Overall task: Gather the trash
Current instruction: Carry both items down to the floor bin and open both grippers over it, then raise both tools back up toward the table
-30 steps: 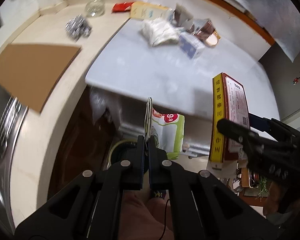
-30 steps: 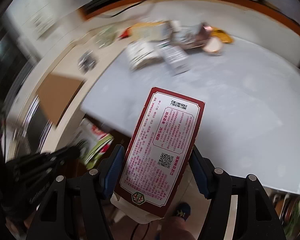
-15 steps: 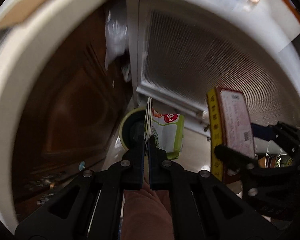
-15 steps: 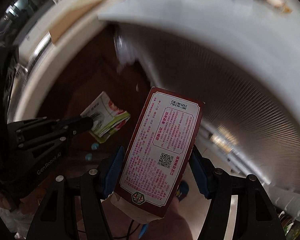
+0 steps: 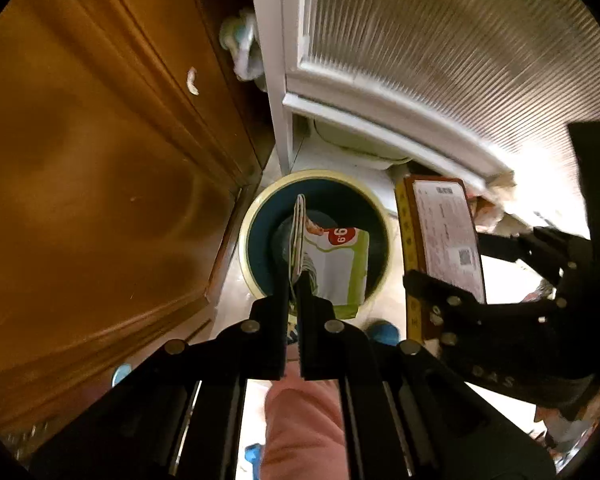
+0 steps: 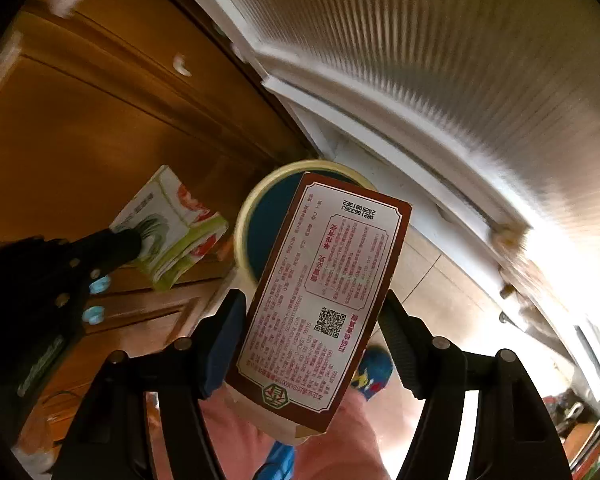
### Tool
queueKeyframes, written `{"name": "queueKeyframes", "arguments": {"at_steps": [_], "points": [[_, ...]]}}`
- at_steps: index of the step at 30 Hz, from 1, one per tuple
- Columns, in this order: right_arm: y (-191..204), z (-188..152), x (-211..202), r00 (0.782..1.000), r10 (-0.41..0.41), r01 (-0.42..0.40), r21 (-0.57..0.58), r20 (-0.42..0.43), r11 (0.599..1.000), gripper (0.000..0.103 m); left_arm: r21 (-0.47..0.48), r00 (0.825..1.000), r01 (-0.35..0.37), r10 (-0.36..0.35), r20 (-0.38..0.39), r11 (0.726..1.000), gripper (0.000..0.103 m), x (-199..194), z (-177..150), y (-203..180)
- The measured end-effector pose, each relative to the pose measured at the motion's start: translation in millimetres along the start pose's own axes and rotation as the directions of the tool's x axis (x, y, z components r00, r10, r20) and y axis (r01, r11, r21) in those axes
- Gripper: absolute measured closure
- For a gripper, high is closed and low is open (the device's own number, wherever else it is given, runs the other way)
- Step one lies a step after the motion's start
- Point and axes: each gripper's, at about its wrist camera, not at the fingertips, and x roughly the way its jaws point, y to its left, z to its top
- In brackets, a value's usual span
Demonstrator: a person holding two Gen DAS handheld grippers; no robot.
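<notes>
Left wrist: you've dropped from the tabletop to floor level; your left gripper (image 5: 295, 280), jaws pressed together on the green wrapper (image 5: 332, 264), hangs right above the bin (image 5: 256, 276).

Right wrist: your right gripper (image 6: 314, 316) is opening, the red box (image 6: 320, 300) between its jaws, over the bin's (image 6: 242, 224) mouth. Both look ready to drop.

Left hand-held gripper (image 5: 295, 280) clamped on green-white wrapper (image 5: 336, 264), directly over round bin (image 5: 316, 178). Right hand-held gripper (image 5: 476, 264) beside it with red box (image 5: 444, 232), jaws opening. Wooden cabinet (image 5: 100, 160) left.
</notes>
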Motion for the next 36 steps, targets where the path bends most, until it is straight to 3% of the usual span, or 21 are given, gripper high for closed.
{"name": "queueKeyframes", "arguments": {"at_steps": [4,5,6,8,14,26,31,36], "points": [[-6.6,0.5,32.3,1.000,0.012,-0.011,-0.013,0.010,1.000,0.029,0.010,1.000,-0.017,0.017,-0.018,1.000,0.102,25.4,5.6,3.0],[-8.3,1.1,37.5,1.000,0.003,-0.003,-0.012,0.010,1.000,0.021,0.004,1.000,-0.016,0.016,-0.025,1.000,0.101,29.7,6.7,4.8],[-8.9,1.8,39.3,1.000,-0.007,0.007,-0.012,0.017,1.000,0.015,-0.001,0.999,-0.015,0.015,-0.029,1.000,0.093,33.7,7.7,6.4],[-6.3,6.1,40.0,0.999,-0.009,0.010,-0.016,0.034,1.000,0.014,-0.015,0.998,-0.003,0.002,-0.062,1.000,0.076,38.7,8.9,8.2],[1.1,12.4,36.6,0.998,-0.030,0.031,-0.011,0.062,0.999,0.014,-0.035,0.999,0.011,-0.012,-0.045,0.999,0.050,23.6,10.7,16.4],[13.0,2.9,-39.2,0.990,-0.036,0.035,0.008,0.137,0.999,0.014,-0.066,1.000,0.024,-0.025,-0.014,0.998,0.048,-45.1,9.9,10.7],[25.7,-15.1,-92.2,0.981,-0.012,0.018,-0.029,0.191,0.999,0.014,-0.067,1.000,0.026,-0.026,-0.002,0.997,0.048,-97.2,1.9,2.4],[44.4,-41.3,-155.1,0.972,0.001,0.019,-0.085,0.236,0.996,0.014,-0.058,0.997,0.074,-0.072,0.028,0.996,0.048,-170.4,-6.4,-7.7]]}}
